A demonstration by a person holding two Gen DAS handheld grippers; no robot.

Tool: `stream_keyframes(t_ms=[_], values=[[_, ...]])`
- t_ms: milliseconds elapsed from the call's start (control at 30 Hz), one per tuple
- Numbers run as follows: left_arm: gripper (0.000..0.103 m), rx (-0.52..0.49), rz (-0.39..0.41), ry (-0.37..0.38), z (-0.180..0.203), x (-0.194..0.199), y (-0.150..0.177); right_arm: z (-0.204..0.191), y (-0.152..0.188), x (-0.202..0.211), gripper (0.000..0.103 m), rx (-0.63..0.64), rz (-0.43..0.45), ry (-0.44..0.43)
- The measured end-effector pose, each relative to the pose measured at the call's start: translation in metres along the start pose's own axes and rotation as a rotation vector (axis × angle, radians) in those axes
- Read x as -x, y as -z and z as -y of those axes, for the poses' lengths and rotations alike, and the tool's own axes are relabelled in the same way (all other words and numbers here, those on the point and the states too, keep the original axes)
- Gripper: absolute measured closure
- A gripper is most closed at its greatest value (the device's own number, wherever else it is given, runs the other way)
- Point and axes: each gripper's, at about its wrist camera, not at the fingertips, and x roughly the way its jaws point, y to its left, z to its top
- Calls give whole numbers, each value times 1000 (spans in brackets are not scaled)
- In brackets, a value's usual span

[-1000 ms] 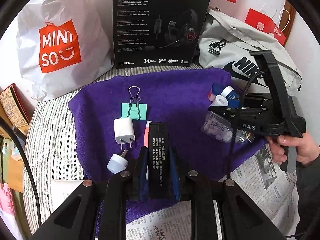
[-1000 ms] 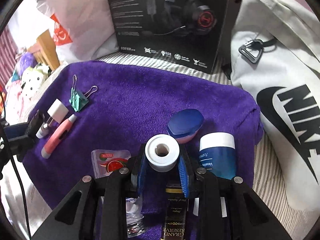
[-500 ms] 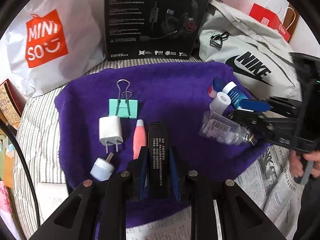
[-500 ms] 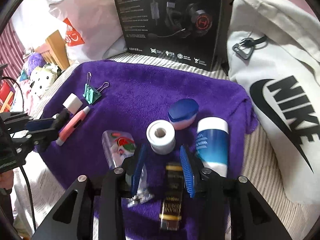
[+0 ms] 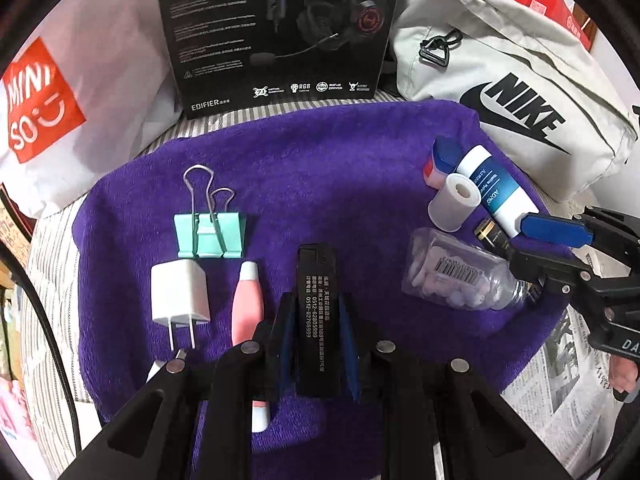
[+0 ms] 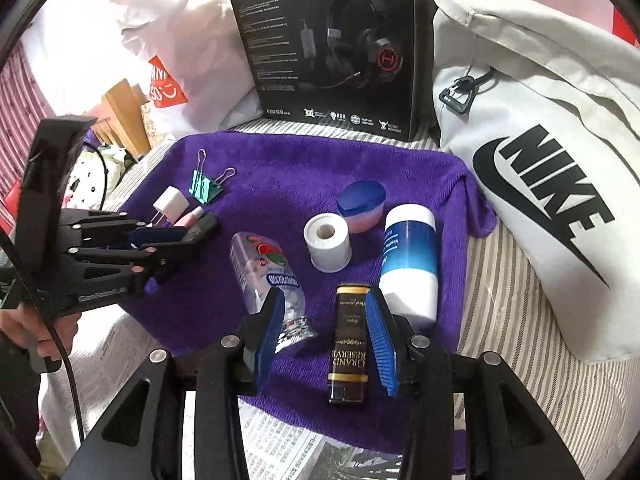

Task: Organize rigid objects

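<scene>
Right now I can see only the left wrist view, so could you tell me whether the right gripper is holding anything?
Observer: No. The right gripper is open. A black and gold lighter lies on the purple towel between its jaws, right beside one pad and well clear of the other.
Operator: Thank you. What is printed on that lighter?
Observer: It reads GRAND RESERVE in gold letters.
Operator: And does the clear bottle have a picture on the side I cannot see?
Observer: Yes, the clear bottle has a watermelon slice on its label.
</scene>
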Motion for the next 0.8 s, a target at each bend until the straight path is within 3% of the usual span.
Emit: stream_keyframes(t_ms=[300, 400, 533, 700, 767, 800], values=[[81, -15, 8, -13, 1, -2, 5, 1, 3, -1, 60, -20, 6, -17], [74, -20, 5, -3, 2, -1, 9, -1, 4, 0, 60, -12, 1, -17], [48, -31, -9, 30, 8, 3, 19, -6, 9, 8, 60, 0, 1, -4], [43, -15, 13, 10, 13, 22, 34, -13, 17, 27, 54, 3, 15, 26], [19, 7, 40, 3, 13, 40, 40, -20, 21, 41, 48, 18, 36, 63], [13, 12, 56, 2, 13, 48, 43, -23, 23, 47, 41, 24, 43, 79]])
